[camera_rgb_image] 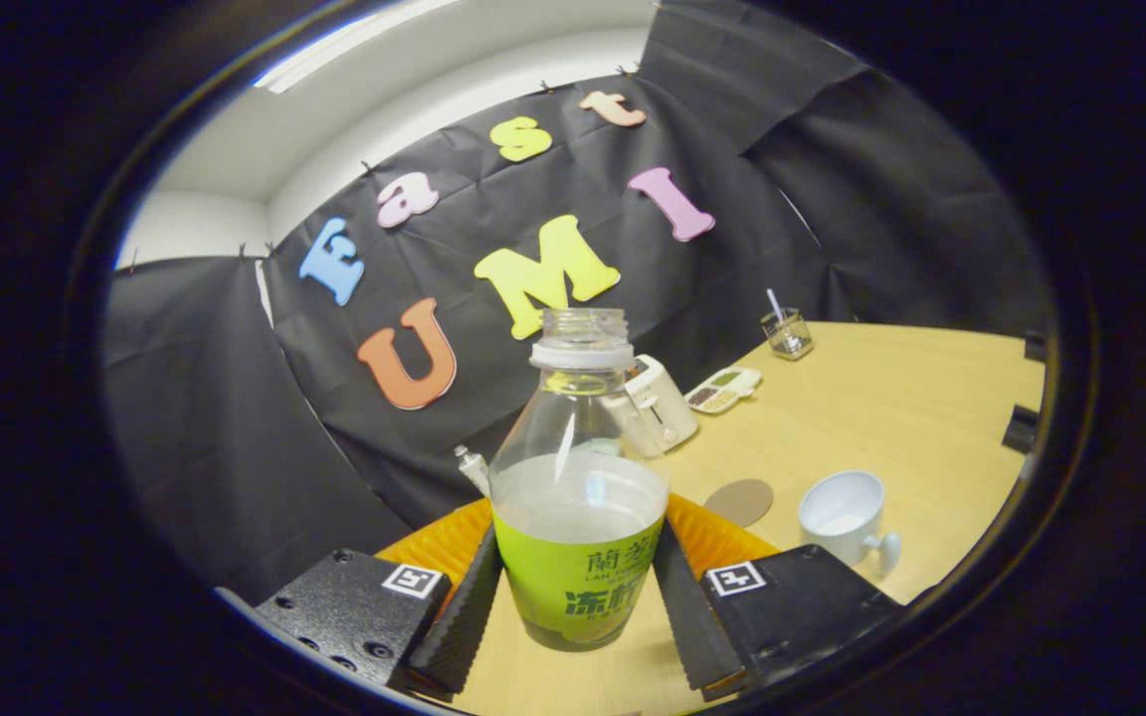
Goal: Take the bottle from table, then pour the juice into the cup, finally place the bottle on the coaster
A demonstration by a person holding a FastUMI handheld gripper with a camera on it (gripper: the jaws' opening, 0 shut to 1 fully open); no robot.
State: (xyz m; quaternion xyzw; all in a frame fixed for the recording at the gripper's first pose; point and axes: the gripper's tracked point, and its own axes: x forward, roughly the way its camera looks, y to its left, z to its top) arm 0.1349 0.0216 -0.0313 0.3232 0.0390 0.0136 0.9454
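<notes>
Our fingers (578, 607) pinch the uncapped bottle (578, 497); beyond them, the coaster (740, 501) and cup (844, 517) sit on the table (891, 398).

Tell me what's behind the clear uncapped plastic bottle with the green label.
Behind the clear green-labelled bottle, which the gripper is shut on, stands a white toaster-like appliance, partly covered. A small white tube-like item peeks out beside it. The rest is hidden.

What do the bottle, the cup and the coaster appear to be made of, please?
Bottle, gripped between the gripper fingers: clear glossy plastic, likely; liquid shows through, with a printed green label. Cup, beyond the fingers: smooth white ceramic or plastic; cannot tell which. Coaster: flat matte brown disc, perhaps cork or card.
</notes>
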